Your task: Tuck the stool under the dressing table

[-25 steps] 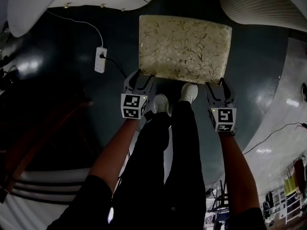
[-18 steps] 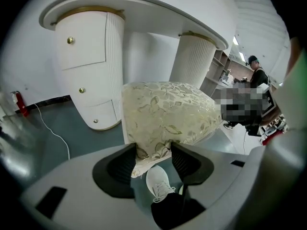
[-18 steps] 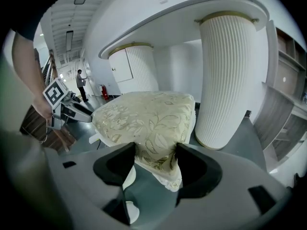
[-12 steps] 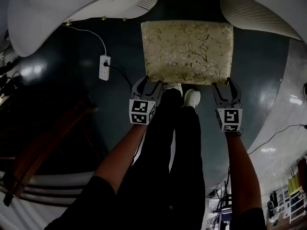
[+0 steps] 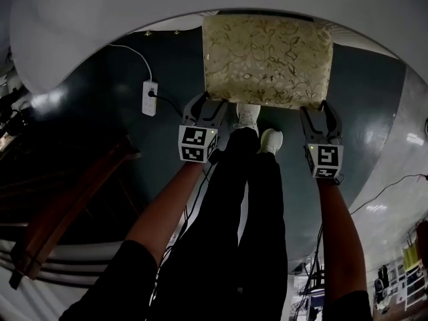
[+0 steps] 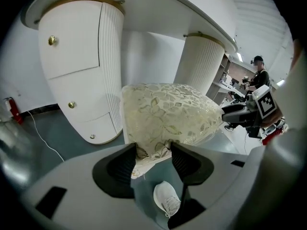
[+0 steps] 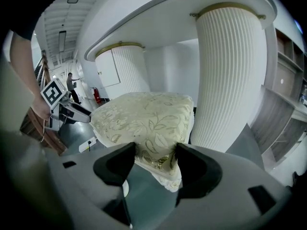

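Left claw (image 5: 206, 103) and right claw (image 5: 314, 110) grip near corners of stool (image 5: 267, 59), seemingly partly under dressing table (image 5: 100, 12).

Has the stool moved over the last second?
Yes. The stool has gone forward, away from the person: its far edge now meets the dressing table's rim, and its near edge has advanced past the power strip's near end.

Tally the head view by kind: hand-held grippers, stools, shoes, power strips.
2 hand-held grippers: left hand-held gripper, right hand-held gripper
1 gold floral cushioned stool
2 white sneakers
1 white power strip
Total: 6
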Tool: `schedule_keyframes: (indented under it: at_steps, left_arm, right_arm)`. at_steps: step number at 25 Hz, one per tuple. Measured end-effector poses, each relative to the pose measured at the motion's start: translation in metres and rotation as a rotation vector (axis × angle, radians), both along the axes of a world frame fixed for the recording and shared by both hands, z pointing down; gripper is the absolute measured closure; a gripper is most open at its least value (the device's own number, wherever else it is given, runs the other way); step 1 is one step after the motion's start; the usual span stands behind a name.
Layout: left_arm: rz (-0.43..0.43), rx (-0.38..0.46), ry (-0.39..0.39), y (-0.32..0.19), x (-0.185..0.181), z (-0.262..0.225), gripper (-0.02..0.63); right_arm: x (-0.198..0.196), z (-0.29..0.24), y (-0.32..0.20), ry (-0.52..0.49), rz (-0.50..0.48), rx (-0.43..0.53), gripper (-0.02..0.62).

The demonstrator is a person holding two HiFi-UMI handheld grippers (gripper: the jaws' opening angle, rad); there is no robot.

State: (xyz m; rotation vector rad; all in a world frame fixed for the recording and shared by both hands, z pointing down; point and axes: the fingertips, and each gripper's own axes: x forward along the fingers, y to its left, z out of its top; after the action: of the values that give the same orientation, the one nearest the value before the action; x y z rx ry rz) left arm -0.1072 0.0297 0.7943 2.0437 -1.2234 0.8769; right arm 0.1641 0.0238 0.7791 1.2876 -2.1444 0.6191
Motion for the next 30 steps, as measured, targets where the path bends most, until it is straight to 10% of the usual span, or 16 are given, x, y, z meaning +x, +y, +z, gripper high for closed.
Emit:
schedule_keyframes:
  at_steps: [30]
  left_arm:
    - [-0.015,0.096,0.041,-0.085,0.002,-0.004,0.368]
  right_arm:
    - [0.005,-0.002,-0.074,-0.019,0.06,0.053,0.333]
